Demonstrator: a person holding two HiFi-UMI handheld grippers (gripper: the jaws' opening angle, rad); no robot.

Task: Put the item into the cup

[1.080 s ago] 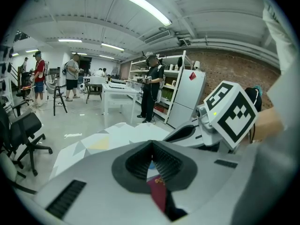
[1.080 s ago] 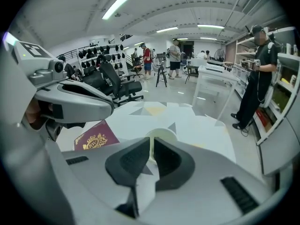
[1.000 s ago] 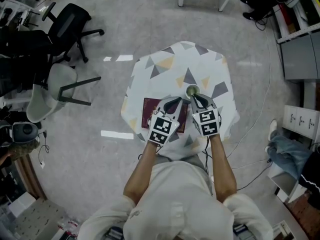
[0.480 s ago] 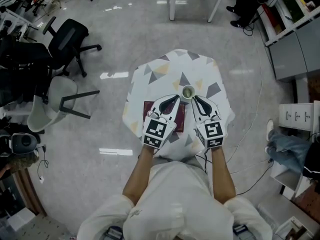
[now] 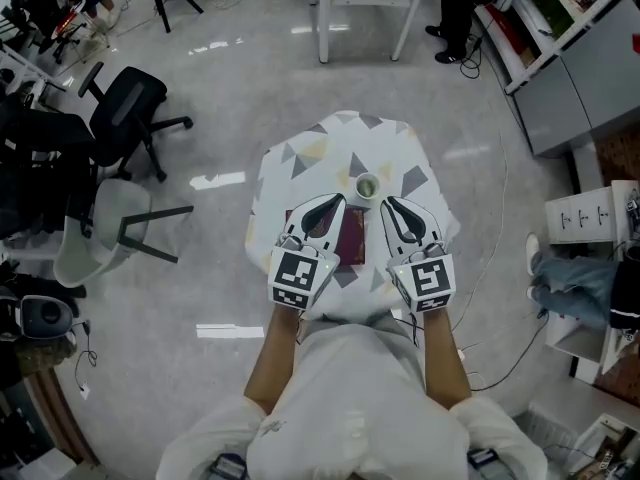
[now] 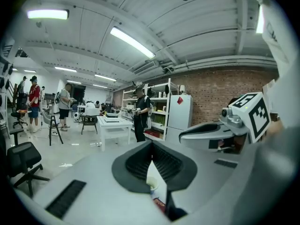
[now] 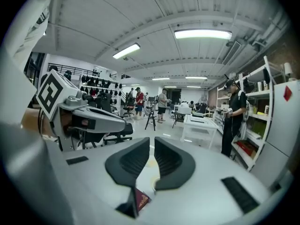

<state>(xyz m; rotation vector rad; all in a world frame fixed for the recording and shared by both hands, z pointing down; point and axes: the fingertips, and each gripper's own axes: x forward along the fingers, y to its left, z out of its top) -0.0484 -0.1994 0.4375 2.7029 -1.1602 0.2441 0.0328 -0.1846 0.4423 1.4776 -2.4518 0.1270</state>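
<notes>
1. Both grippers have pulled back from the cup toward the person. A moment ago their tips were right at it, and now they are apart from it.
2. That cup stands upright on the table. A dark red book lies flat just on the person's side of the cup.
3. On the left gripper the fingers touch at their tips and hold nothing.
4. On the right gripper the fingers are nearly together, with only a thin slit between them. Nothing is in them.
5. The inside of the cup is too small to see, so I cannot tell if the item is in it. Apart from the book, no loose thing shows beside the cup.
6. What could go wrong: the cup looks small and light, and one gripper sits to each side on the person's side of it. A quick swing of either one could bump the cup, tip it over and spill whatever is inside.
</notes>
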